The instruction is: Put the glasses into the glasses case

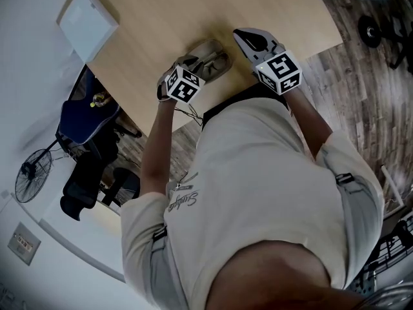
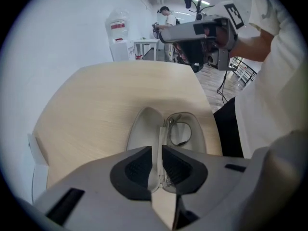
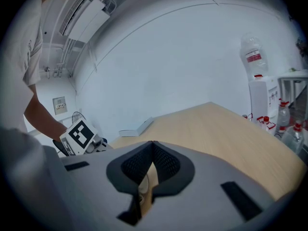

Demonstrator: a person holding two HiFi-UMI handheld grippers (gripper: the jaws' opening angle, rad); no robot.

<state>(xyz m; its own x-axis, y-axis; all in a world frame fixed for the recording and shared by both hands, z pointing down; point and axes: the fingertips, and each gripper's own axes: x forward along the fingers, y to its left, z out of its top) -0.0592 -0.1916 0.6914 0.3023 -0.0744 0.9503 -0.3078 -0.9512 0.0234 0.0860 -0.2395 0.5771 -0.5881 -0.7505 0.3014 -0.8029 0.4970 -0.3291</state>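
**Left gripper pinching the case, glasses look to be in already**

Left gripper [image 2: 157, 153] is right up in its own camera, jaws squeezed down to a thin slit with the pale middle ridge of the glasses case [image 2: 144, 129] caught between the pads. So it's got hold of the case at the hinge line, near the end closest to the person.

The case lies open flat on the wooden table [image 2: 96, 95], near the edge by the person's shirt [image 1: 258, 173]. One half is empty. The glasses [image 2: 179, 134] sit in the other half, the one nearer the person's body, folded as far as I can tell, with one lens rim showing clearly.

Right gripper [image 3: 152, 146] is clenched, tips touching, nothing in it. It hangs over the table just beside the case, pointing off toward the far wall.

Where that leaves things, I reckon: the main bit is done, since the glasses are in. What's left is closing the lid over them, if that counts. Can't tell whether they're fully seated.

There's also a white box [image 1: 87, 15] well off at the far corner.
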